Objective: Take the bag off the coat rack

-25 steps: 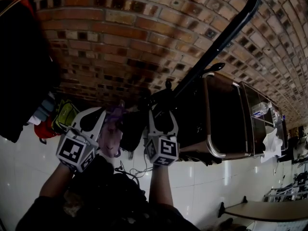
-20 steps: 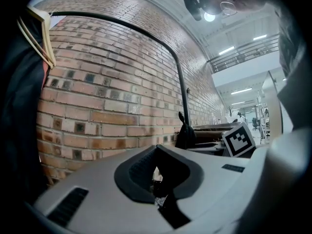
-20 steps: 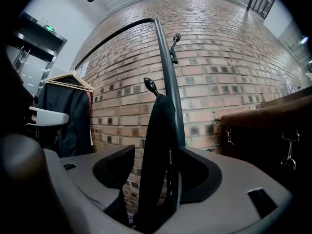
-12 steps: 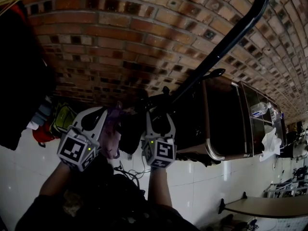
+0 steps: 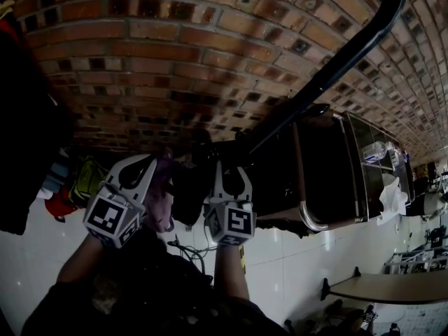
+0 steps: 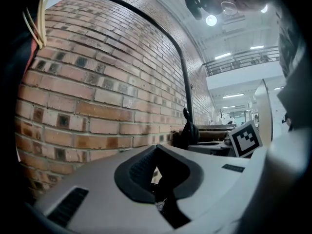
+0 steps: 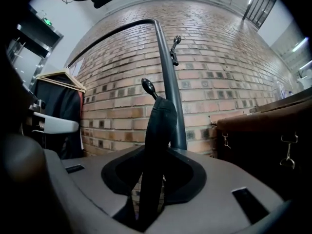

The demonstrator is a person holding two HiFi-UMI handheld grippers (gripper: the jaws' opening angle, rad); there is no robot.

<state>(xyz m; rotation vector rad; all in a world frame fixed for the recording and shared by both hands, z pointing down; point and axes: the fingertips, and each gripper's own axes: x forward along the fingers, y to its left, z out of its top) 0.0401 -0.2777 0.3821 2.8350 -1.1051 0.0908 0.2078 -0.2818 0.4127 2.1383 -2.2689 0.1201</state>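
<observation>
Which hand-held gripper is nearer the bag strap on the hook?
Right. The right hand-held gripper is closing its jaws around the strap; the left hand-held gripper sits off to its left.

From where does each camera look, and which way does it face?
Head view: on the head, facing steeply down at left gripper, right gripper and forearms.
Left gripper view: along its open jaws toward the red brick wall.
Right gripper view: along its closing jaws, black bag strap between, toward the black metal rack pole.
Gripper views share: wall, pole.
</observation>
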